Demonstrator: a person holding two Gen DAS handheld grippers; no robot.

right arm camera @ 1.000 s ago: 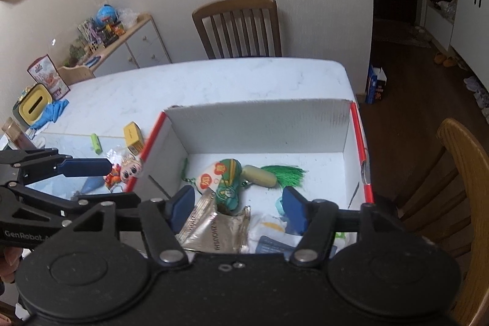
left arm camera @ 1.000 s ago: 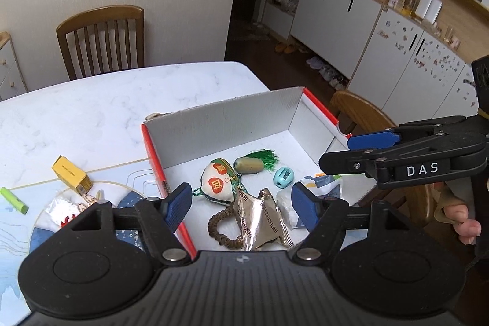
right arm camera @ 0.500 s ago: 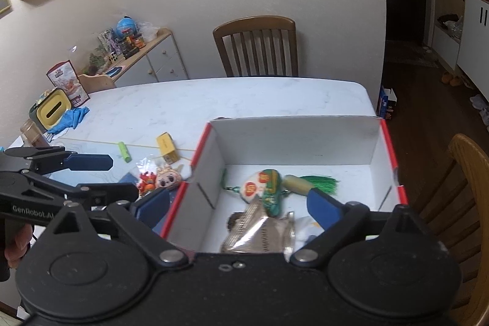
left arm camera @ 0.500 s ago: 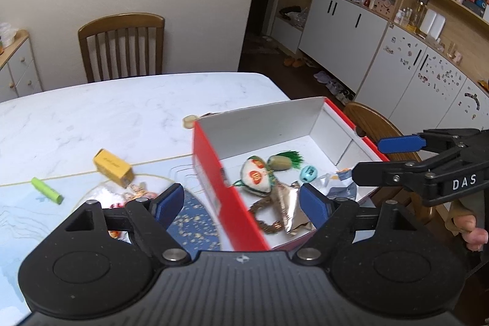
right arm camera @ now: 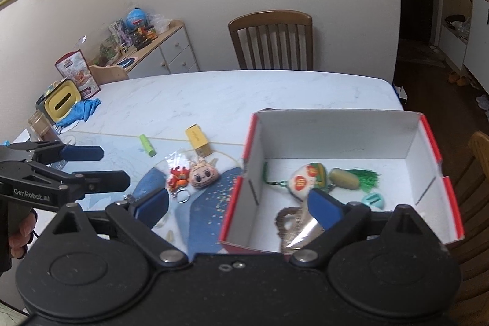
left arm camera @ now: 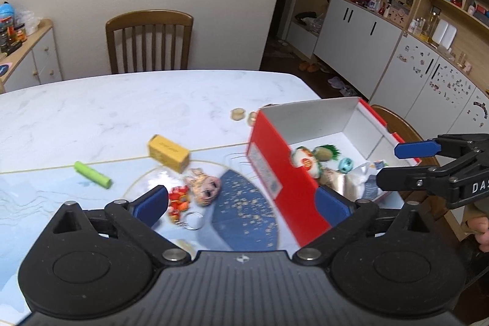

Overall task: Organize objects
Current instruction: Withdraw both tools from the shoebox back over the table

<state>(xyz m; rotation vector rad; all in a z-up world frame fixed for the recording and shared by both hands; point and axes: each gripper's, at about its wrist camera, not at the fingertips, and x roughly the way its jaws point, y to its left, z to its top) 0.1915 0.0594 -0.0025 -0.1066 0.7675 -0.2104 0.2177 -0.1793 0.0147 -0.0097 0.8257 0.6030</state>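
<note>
A red box with a white inside (left arm camera: pixel 284 173) (right arm camera: pixel 336 139) stands on the table's right part and holds several small items, among them a green tassel charm (right arm camera: pixel 354 177) and a foil packet (right arm camera: pixel 302 229). Left of it on the blue mat lie a doll-face keychain (left arm camera: pixel 206 188) (right arm camera: pixel 203 174), a red crab charm (left arm camera: pixel 178 197) (right arm camera: pixel 176 177), a yellow box (left arm camera: pixel 168 153) (right arm camera: pixel 198 139) and a green tube (left arm camera: pixel 91 174) (right arm camera: pixel 147 144). My left gripper (left arm camera: pixel 241 203) (right arm camera: pixel 91 165) is open and empty above the mat. My right gripper (right arm camera: pixel 238 205) (left arm camera: pixel 400 164) is open and empty over the box's near left corner.
A wooden chair (left arm camera: pixel 149 40) stands at the table's far side and another (right arm camera: pixel 476 173) at its right. A small round piece (left arm camera: pixel 237 113) lies behind the box. A yellow container (right arm camera: pixel 62 101), blue cloth (right arm camera: pixel 81 112) and jar (right arm camera: pixel 39 126) sit at the far left.
Both grippers have pulled back and up from the box, and both have opened wider. The left one has swung left, over the mat and the keychains.
</note>
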